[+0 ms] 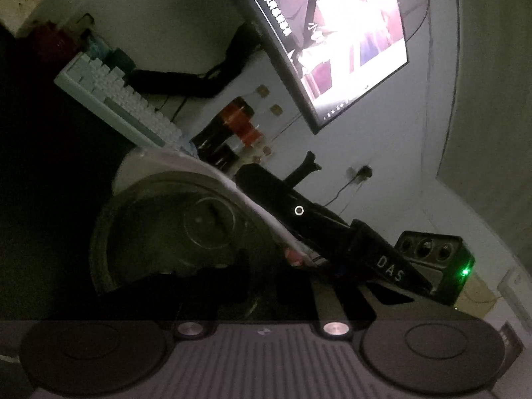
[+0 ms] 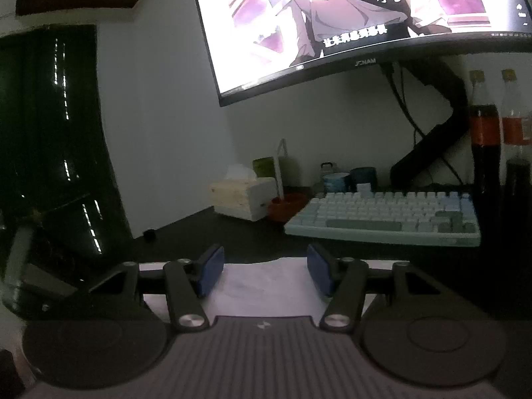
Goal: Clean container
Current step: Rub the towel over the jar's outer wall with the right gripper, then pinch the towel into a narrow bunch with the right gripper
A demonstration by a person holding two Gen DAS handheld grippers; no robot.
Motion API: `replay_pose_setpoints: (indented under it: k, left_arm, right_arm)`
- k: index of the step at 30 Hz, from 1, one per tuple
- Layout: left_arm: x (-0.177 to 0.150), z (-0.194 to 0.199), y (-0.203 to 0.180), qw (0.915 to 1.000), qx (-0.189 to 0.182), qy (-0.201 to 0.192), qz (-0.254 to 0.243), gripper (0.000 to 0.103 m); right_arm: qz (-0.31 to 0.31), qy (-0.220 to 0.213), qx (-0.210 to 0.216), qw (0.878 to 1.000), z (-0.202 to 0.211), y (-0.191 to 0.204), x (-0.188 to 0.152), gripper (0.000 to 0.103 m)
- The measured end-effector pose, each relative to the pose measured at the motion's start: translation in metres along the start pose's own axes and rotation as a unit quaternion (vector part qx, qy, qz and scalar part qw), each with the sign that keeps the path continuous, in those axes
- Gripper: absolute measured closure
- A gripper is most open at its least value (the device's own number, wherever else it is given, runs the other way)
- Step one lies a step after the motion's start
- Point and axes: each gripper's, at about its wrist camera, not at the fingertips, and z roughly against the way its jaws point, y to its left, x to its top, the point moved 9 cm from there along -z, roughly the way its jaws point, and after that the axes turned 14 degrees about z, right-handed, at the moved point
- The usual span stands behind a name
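A: The left gripper [image 1: 266, 286] has its jaws nearly together on the round container [image 1: 173, 229]; its fingertips are lost in shadow.

B: The right gripper [image 2: 264, 271] has its 2 jaws spread, white paper [image 2: 266, 286] between them.

Left claw [image 1: 212, 279]: the left wrist view is strongly tilted, so this unit is rolled well over to one side. Its two link arms fold inward from their pivots. The fingers show only as a dark silhouette, drawn close together. Whether they pinch anything cannot be made out in the gloom.

Right claw [image 2: 266, 272]: held upright and about level, pointing forward low over the bench. Link arms are splayed evenly to either side. The blue pads [image 2: 211, 271] face each other with a wide gap between them. The jaws stand apart and the pads press on nothing.

No hand or sleeve is clearly in view.
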Motion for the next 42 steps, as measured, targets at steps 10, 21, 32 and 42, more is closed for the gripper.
replay_pose_setpoints:
  k: [10, 21, 32, 42]
  left_arm:
    - [-0.021, -0.011, -0.002, 0.9754, 0.125, 0.021, -0.181, 0.028]
    - [-0.019, -0.010, 0.002, 0.9793, 0.109, 0.022, -0.169, 0.028]
    - [-0.020, -0.012, 0.003, 0.9790, 0.105, 0.023, -0.173, 0.027]
    - [-0.024, -0.013, 0.001, 0.9777, 0.094, 0.031, -0.185, 0.025]
  right_arm:
    - [-0.003, -0.005, -0.036, 0.999, -0.005, -0.015, -0.004, 0.043]
    - [0.005, -0.027, -0.045, 0.999, -0.002, -0.012, -0.006, 0.043]
    - [0.025, -0.053, -0.004, 0.998, 0.012, -0.004, -0.008, 0.049]
    - [0.017, -0.029, -0.006, 0.999, 0.004, -0.017, -0.005, 0.095]
